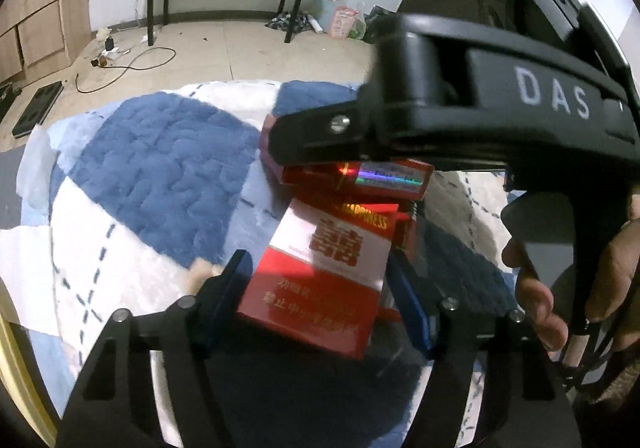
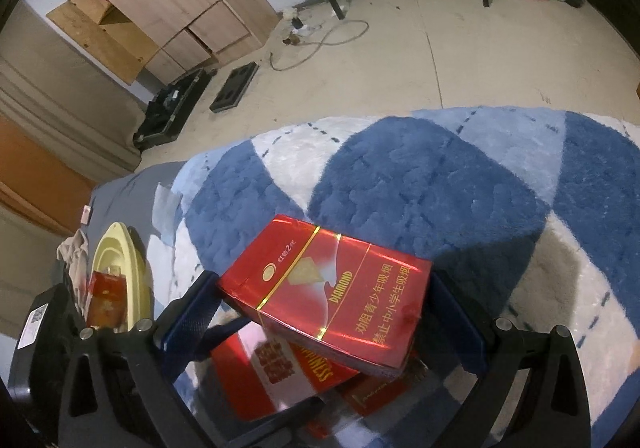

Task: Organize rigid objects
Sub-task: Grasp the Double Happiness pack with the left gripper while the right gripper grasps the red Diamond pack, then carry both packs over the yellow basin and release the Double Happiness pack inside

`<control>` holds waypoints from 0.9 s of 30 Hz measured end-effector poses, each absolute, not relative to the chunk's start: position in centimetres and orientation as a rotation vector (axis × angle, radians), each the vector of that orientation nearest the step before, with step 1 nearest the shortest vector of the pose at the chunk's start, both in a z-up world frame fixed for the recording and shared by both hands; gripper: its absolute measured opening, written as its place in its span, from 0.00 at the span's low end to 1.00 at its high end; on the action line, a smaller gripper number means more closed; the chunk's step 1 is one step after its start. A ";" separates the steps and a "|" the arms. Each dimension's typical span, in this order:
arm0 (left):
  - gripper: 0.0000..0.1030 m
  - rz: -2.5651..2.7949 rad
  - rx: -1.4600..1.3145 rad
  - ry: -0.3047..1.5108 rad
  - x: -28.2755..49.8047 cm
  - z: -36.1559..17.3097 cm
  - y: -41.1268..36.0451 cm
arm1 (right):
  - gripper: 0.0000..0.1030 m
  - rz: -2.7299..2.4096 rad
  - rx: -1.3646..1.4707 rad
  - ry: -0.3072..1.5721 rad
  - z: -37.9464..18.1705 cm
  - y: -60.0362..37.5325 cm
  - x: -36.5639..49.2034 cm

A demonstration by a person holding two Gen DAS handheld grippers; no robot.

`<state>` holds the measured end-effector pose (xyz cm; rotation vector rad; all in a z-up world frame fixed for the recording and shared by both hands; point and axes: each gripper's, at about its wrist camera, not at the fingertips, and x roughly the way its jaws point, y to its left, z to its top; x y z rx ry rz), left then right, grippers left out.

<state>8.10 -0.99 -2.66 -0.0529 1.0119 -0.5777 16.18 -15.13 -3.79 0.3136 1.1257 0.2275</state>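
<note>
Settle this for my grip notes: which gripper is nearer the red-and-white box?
Left. The left gripper straddles the red-and-white box; the right gripper sits above it, holding the Diamond box.

Black grippers (image 1: 316,304), blue pads, silver screws.

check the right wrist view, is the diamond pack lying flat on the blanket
No, the Diamond pack sits tilted between the right gripper fingers, above other red packs.
</note>
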 end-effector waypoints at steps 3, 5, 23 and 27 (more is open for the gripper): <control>0.61 -0.587 -0.077 1.016 8.0 -2.2 -0.7 | 0.99 0.202 0.310 1.078 -2.9 -16.0 14.8; 0.61 -0.582 -0.072 1.014 7.5 -2.0 -0.4 | 0.99 0.174 0.267 1.041 -2.0 -16.6 13.7; 0.58 -0.376 -0.035 0.887 2.9 4.6 3.5 | 0.99 0.054 0.073 0.816 2.0 -16.9 4.4; 0.58 -0.211 -0.011 0.808 1.3 6.3 6.3 | 0.99 0.110 0.018 0.792 2.8 -15.7 3.8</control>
